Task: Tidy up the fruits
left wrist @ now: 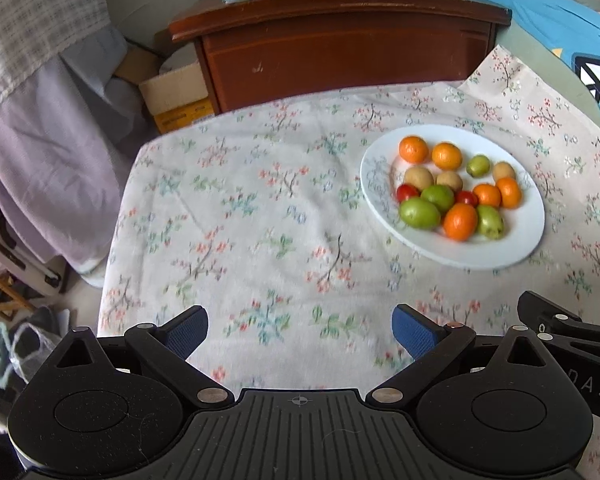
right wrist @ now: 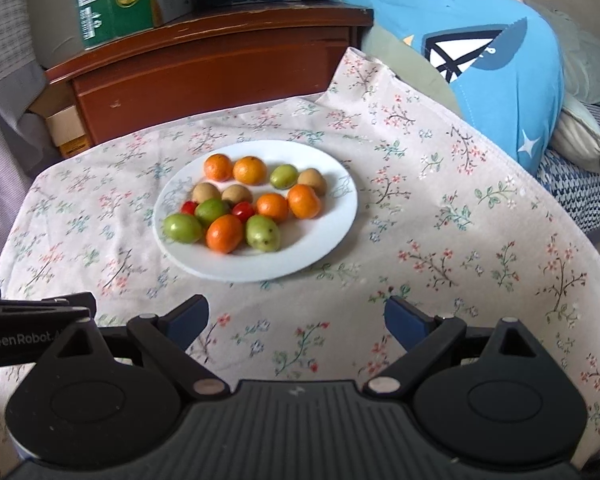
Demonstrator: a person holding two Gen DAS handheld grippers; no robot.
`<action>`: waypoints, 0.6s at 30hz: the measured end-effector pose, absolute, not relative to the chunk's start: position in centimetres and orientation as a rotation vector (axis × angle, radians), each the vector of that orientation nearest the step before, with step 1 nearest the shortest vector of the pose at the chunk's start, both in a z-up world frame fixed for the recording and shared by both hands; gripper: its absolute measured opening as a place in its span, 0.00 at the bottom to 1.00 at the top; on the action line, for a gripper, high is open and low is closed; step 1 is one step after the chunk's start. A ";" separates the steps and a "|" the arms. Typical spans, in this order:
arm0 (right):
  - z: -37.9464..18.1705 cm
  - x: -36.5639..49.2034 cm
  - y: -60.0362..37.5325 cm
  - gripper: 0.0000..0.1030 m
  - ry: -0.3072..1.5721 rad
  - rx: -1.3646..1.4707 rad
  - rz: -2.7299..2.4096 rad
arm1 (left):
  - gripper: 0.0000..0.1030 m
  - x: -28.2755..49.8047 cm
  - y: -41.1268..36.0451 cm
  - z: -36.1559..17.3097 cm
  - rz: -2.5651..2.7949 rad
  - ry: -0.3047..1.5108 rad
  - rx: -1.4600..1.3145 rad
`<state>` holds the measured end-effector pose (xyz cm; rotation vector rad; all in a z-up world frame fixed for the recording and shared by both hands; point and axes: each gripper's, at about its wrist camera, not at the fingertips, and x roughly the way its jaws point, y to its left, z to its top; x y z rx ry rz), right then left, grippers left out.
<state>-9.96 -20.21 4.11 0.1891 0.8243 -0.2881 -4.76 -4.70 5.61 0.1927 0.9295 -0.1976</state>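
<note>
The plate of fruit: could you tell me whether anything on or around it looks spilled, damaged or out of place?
Nothing stands out. All the fruit sits on the white plate, mixed by kind, and none has rolled onto the floral tablecloth.

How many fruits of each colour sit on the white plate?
On the round white plate:
Round orange fruits: 5
Oval green fruits: 4
Tan-brown round fruits: 3
Small red tomatoes: 2
Total: 14
</note>
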 end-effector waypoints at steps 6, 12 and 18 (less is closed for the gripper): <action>3.2 -11.5 -19.7 0.92 0.841 0.230 -0.253 | 0.97 -6.2 -3.0 5.1 -0.218 0.953 0.169; 2.0 -12.2 -19.6 0.92 0.817 0.211 -0.241 | 0.97 -7.3 -1.4 5.3 -0.220 0.953 0.152; 0.0 -11.8 -18.5 0.92 0.850 0.156 -0.176 | 0.97 -7.4 -0.1 5.5 -0.211 0.944 0.127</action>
